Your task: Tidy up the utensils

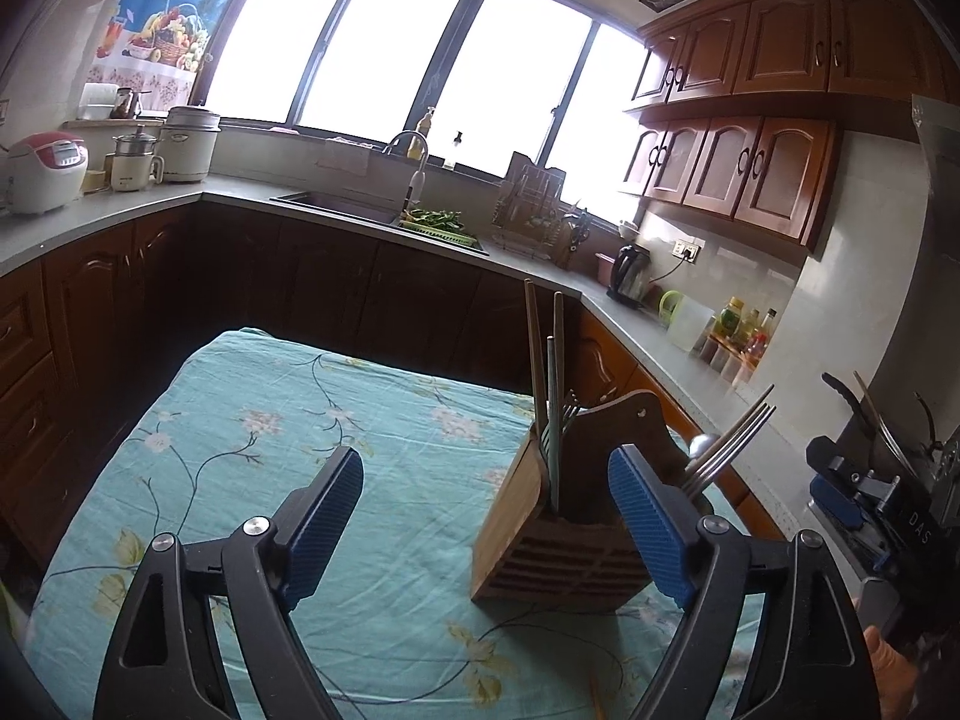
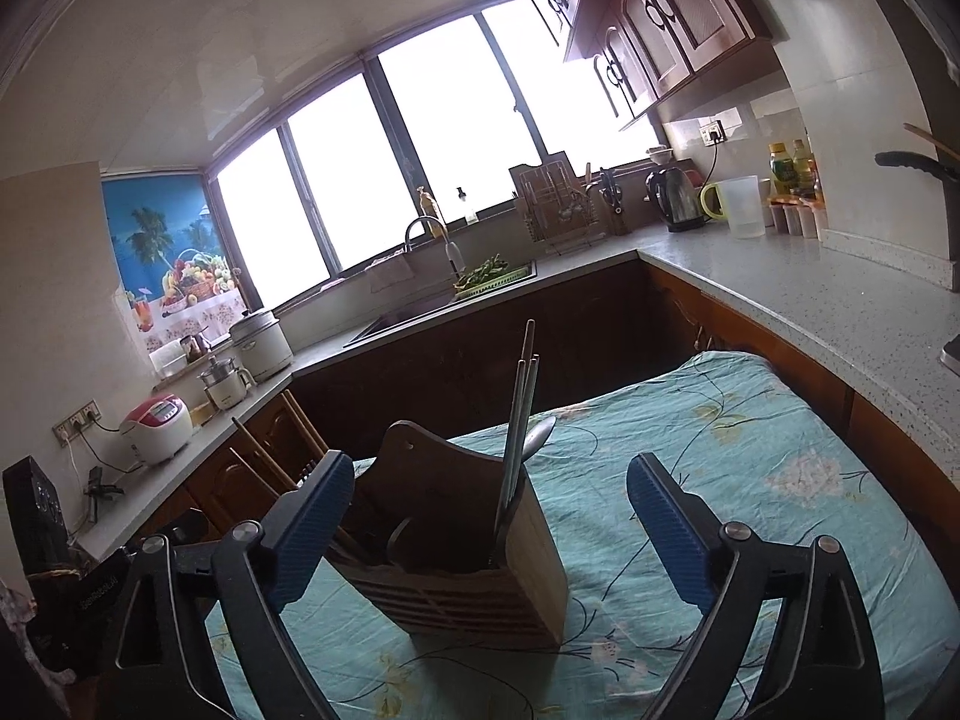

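My left gripper (image 1: 486,516) has its blue pads spread wide with nothing between them, over the teal floral tablecloth (image 1: 252,420). My right gripper (image 2: 489,516) is likewise wide apart and grips nothing. The wooden utensil holder (image 2: 480,552) stands upright on the cloth just in front of both, nearer my left gripper's right pad and my right gripper's left pad. Chopsticks (image 1: 543,348) and forks (image 1: 729,438) stick up from its compartments, and a spoon (image 2: 538,435) leans out of one. Far behind, the sink (image 1: 336,204) sits under the window.
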`<state>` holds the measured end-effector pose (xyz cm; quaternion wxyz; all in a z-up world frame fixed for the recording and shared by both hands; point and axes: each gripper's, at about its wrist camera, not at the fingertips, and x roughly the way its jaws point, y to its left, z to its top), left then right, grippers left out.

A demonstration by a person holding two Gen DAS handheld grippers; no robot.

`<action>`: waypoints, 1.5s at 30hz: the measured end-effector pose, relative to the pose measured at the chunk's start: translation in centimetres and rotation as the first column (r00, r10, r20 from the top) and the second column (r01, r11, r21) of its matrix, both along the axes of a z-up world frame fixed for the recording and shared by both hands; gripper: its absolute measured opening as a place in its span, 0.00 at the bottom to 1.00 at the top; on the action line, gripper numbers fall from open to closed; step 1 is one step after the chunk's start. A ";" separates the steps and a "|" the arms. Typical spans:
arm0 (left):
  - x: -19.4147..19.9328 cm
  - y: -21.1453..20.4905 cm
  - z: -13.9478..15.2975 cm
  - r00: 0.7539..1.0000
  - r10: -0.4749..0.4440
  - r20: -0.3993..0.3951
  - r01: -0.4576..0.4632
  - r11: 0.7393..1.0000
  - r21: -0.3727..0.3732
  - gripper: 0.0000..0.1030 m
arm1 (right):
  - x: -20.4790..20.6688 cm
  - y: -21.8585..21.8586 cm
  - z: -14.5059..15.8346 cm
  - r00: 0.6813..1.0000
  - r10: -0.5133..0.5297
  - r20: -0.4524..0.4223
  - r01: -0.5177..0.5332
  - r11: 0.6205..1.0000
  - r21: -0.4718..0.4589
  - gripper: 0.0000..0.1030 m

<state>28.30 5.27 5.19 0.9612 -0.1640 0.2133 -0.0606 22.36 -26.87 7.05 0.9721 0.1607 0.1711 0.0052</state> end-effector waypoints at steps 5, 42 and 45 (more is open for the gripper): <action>-2.7 0.5 0.4 1.000 0.009 -0.004 -0.009 1.000 0.002 0.89 | -2.5 1.1 0.1 1.000 0.029 0.013 -0.028 0.999 -0.016 0.95; -29.0 -4.5 -5.5 0.983 0.043 0.180 -0.097 0.947 0.306 0.99 | -23.7 5.7 -4.4 0.996 -0.022 0.087 0.035 0.988 -0.149 1.00; -29.4 -4.7 -6.2 0.986 0.028 0.166 -0.078 0.951 0.301 0.99 | -24.2 6.5 -5.6 0.996 -0.035 0.078 0.050 0.980 -0.194 1.00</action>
